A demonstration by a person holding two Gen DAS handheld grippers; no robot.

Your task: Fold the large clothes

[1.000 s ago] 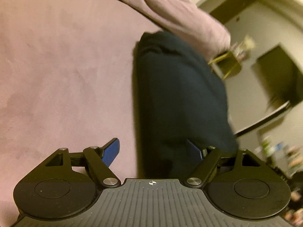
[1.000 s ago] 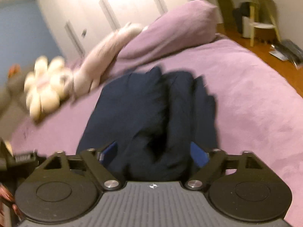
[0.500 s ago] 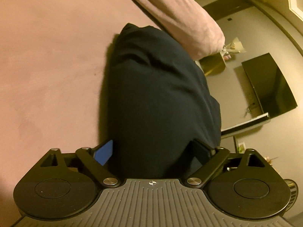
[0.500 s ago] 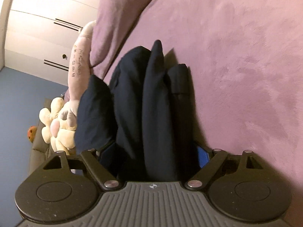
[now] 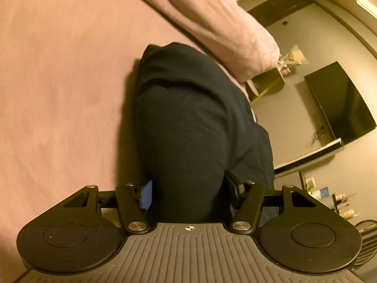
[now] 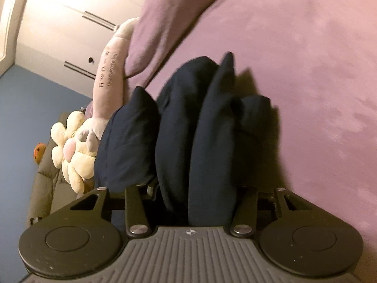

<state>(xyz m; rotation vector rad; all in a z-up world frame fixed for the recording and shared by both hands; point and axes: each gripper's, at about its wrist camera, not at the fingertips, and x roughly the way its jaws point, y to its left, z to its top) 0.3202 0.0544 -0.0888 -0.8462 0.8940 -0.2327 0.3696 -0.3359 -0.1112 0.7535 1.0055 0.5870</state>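
A folded dark navy garment (image 5: 188, 108) lies bundled on the purple bed cover (image 5: 59, 82). In the left wrist view one end of the bundle fills the gap of my left gripper (image 5: 188, 192); its jaws are closing and the blue pads (image 5: 146, 195) press the cloth from both sides. From the right wrist view the same garment (image 6: 188, 118) shows as several upright folds on the bed (image 6: 306, 70). My right gripper (image 6: 198, 193) is closing on these folds, and its pads are hidden under the cloth.
A purple pillow (image 5: 223, 30) lies just beyond the garment, also seen as the pillow (image 6: 169, 11) in the right view. A pale plush toy (image 6: 70, 146) rests at the bed's side. A dark television (image 5: 341, 103) hangs on the wall past the bed's edge; white wardrobe doors (image 6: 59, 23) stand behind.
Both grippers moved in over the garment and their jaws narrowed onto it. The right view rolled sideways and dropped closer to the bed. The cloth now bunches up between the fingers.
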